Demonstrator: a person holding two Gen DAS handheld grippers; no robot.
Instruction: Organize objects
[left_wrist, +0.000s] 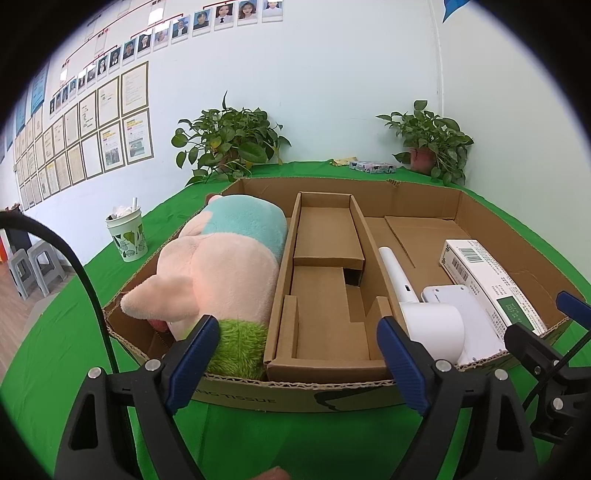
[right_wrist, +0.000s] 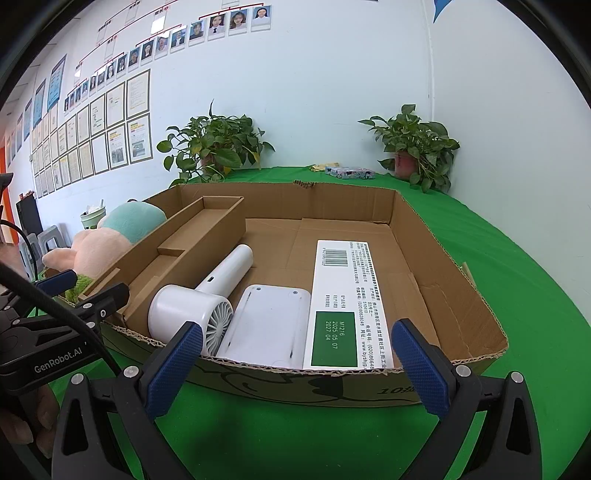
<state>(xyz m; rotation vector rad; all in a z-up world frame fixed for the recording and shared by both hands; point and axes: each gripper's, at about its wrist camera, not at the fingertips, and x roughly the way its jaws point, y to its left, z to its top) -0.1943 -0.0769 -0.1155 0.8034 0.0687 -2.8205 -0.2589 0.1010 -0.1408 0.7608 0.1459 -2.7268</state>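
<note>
Both tools wide, before box

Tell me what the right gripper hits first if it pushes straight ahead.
Probably the near wall of the cardboard box, just ahead of the open right gripper; beyond it lies the flat white device. Depth is uncertain.

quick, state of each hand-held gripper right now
left hand-held gripper: open, holding nothing
right hand-held gripper: open, holding nothing

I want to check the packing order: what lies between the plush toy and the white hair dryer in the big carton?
The narrow brown cardboard insert tray lies between the plush toy and the hair dryer; it holds nothing. The left wrist view shows it best.
</note>
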